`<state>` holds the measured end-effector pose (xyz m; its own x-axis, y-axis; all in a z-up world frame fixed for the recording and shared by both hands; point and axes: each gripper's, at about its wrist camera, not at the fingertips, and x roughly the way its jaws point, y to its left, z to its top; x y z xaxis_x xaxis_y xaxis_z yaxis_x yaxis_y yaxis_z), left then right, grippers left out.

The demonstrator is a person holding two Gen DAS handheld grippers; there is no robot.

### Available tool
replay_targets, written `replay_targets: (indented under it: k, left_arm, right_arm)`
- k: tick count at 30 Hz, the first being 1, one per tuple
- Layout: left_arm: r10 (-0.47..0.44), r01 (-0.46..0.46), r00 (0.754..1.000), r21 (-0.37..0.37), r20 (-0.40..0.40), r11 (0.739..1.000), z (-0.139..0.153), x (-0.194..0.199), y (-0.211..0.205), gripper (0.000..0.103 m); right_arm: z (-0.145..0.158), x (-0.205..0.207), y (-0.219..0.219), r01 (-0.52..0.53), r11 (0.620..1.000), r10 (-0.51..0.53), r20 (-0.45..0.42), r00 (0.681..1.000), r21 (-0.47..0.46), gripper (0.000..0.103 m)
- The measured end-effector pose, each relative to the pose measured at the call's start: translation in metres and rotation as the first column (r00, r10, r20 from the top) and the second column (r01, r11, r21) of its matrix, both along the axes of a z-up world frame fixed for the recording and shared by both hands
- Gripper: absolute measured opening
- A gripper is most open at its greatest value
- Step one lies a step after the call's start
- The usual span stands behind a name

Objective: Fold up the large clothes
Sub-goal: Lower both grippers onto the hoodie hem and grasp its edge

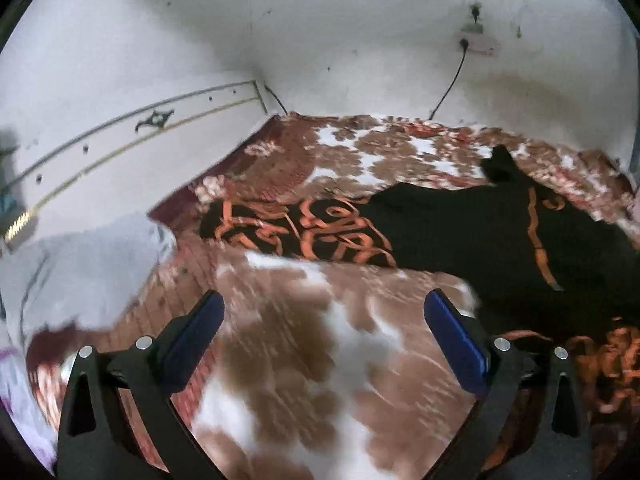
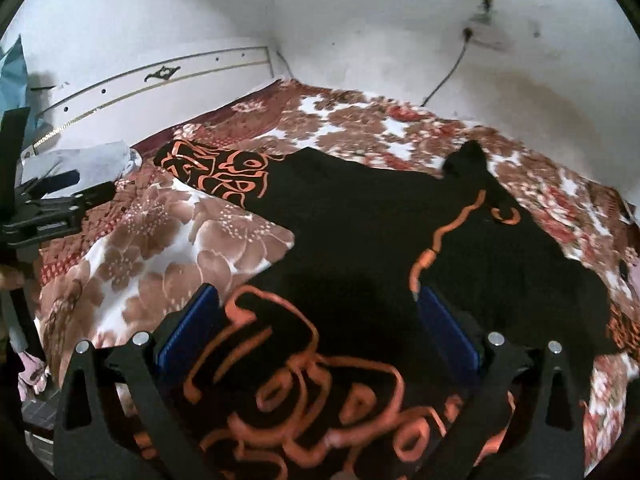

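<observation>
Plainly, no brand, label or readable writing shows in either view; the orange scrollwork on the black garment [image 2: 360,216] looks ornamental, not lettering.

Left wrist view, far left: a pale grey cloth [image 1: 86,276] lies at the bed edge, blurred, its kind unclear. Upper left, a white headboard [image 1: 120,136] with thin trim lines and a small dark emblem. At lower centre the left gripper [image 1: 324,312] stands wide apart, blue pads [image 1: 454,334] facing inward, nothing between them; beneath is only the floral bedspread [image 1: 304,360], smeared by motion. Whether the tips touch the spread cannot be determined. To the right the garment lies spread on the bed, its lower right part cut off by the frame edge.

Right wrist view, left edge: the other gripper's black frame shows side-on, partly cut off. The floral bedspread [image 2: 168,252] is sharp at centre left. At lower centre the right gripper [image 2: 316,300] is also wide open, with the garment's patterned orange section lying between and below the fingers; contact cannot be confirmed. The garment stretches from centre left to right across the frame. Upper right, a dark cable [image 2: 444,76] runs down the stained white wall [image 2: 360,12].
</observation>
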<state>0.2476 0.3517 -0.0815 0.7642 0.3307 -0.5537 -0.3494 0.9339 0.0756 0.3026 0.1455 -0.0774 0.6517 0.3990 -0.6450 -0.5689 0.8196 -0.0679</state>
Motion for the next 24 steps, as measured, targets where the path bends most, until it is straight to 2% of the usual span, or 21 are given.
replay_targets:
  k: [3, 9, 11, 12, 15, 17, 21, 24]
  left_arm:
    - [0.005, -0.005, 1.0, 0.05, -0.004, 0.999, -0.013, 0.031, 0.026, 0.098]
    - [0.102, -0.1, 0.991, 0.03, -0.087, 0.995, -0.034, 0.088, 0.095, 0.098]
    - [0.083, -0.081, 0.99, 0.02, -0.112, 0.996, -0.038, 0.106, 0.118, 0.098]
    - [0.066, -0.066, 0.991, 0.002, -0.116, 0.998, -0.04, 0.113, 0.126, 0.098]
    - [0.099, -0.109, 0.989, -0.084, -0.113, 0.99, -0.043, 0.132, 0.165, 0.098]
    - [0.128, -0.144, 0.985, -0.143, -0.111, 0.979, -0.044, 0.144, 0.192, 0.098]
    - [0.202, -0.225, 0.967, -0.146, -0.156, 0.963, -0.055, 0.166, 0.236, 0.098]
    - [0.242, -0.277, 0.958, -0.282, -0.154, 0.919, -0.066, 0.168, 0.269, 0.098]
  right_arm:
    - [-0.008, 0.028, 0.029, -0.013, 1.0, 0.013, -0.001, 1.0, -0.009, 0.098]
    - [-0.042, 0.095, 0.08, -0.049, 0.998, 0.046, -0.092, 0.995, -0.035, 0.098]
    - [-0.053, 0.111, 0.094, -0.047, 0.997, 0.041, -0.099, 0.994, -0.061, 0.098]
    - [-0.058, 0.119, 0.101, -0.036, 0.996, 0.029, -0.088, 0.996, -0.081, 0.098]
    - [-0.069, 0.138, 0.116, -0.011, 0.992, 0.003, -0.06, 0.998, -0.122, 0.098]
    - [-0.079, 0.152, 0.12, -0.003, 0.992, -0.008, -0.082, 0.997, -0.123, 0.098]
    - [-0.1, 0.174, 0.129, 0.008, 0.986, -0.024, -0.092, 0.995, -0.165, 0.098]
    - [-0.109, 0.183, 0.131, -0.008, 0.991, -0.011, -0.138, 0.99, -0.137, 0.098]
